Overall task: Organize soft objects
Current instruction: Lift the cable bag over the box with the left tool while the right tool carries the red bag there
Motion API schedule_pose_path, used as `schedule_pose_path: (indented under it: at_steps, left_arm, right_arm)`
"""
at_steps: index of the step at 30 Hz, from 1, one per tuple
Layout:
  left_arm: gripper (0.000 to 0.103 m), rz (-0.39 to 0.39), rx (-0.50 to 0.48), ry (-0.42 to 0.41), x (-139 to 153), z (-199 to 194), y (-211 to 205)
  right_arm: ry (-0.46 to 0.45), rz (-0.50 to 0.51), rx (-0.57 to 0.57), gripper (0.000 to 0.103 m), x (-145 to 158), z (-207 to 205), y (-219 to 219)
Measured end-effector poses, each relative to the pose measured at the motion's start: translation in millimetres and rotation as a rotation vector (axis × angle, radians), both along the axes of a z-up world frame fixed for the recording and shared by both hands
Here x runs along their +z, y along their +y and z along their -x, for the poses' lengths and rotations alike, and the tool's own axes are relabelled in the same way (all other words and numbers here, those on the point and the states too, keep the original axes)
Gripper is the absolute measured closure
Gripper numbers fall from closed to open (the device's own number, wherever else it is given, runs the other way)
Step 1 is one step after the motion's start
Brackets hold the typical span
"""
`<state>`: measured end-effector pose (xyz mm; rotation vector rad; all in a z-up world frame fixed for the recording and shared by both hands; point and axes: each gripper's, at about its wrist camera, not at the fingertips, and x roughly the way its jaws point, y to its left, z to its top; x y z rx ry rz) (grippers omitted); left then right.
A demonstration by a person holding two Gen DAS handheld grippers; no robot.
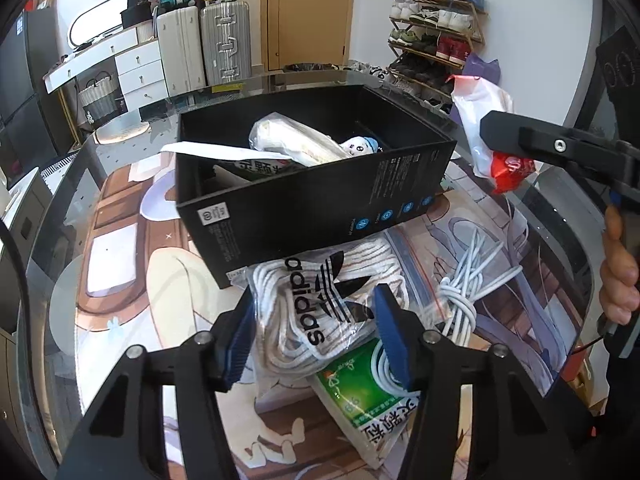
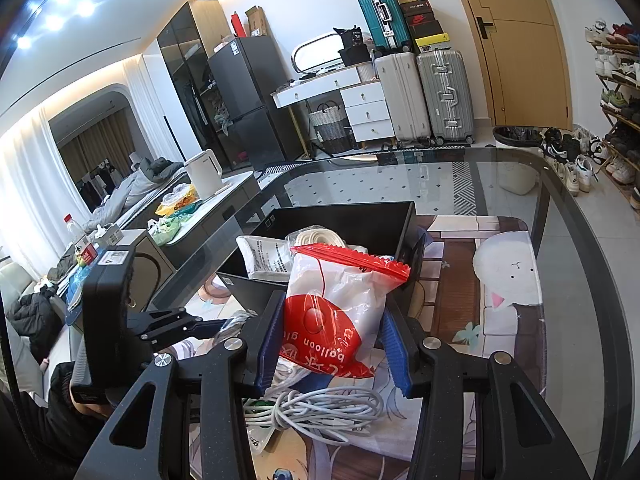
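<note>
Nearby: black box [image 1: 312, 200] behind lace bag [image 1: 320, 312], left fingers [image 1: 240, 344] straddling; right fingers [image 2: 394, 352] pinch balloon bag [image 2: 336, 312].

A lived-in home is showing here — suitcases [image 2: 424, 92] are standing by a wooden door [image 2: 524, 48], a shoe rack [image 1: 436, 40] is holding pairs, and a fridge [image 2: 248, 100] (dark) is standing beyond the glass table [image 2: 568, 280].

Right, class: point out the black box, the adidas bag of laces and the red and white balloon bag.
black box [image 1: 304, 200], left wrist view, its near outer wall.
adidas bag of laces [image 1: 320, 304], left wrist view, the printed logo.
red and white balloon bag [image 2: 336, 304], right wrist view, its front face.
</note>
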<state>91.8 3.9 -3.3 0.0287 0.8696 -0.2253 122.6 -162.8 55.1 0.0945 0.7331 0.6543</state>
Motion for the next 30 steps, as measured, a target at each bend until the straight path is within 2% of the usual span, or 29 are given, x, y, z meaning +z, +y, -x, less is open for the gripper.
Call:
schedule_pose_path:
  at_steps: [9, 16, 21, 30]
  left_arm:
    - [0.049, 0.043, -0.007, -0.038, 19.0, 19.1, 13.9]
    - [0.048, 0.085, 0.008, -0.115, 48.4, 32.3, 24.4]
    - [0.048, 0.122, 0.033, -0.158, 65.9, 34.9, 33.3]
    - [0.048, 0.126, 0.099, -0.219, 85.1, 20.0, 44.2]
  right_arm:
    - [-0.006, -0.001, -0.002, 0.057, 1.3, -1.1, -2.2]
    - [-0.024, 0.000, -0.004, 0.057, 6.1, -0.3, -3.6]
    - [-0.035, 0.002, -0.002, 0.057, 7.8, 0.4, -2.0]
    - [-0.055, 0.009, 0.007, 0.057, 9.9, -1.8, 2.7]
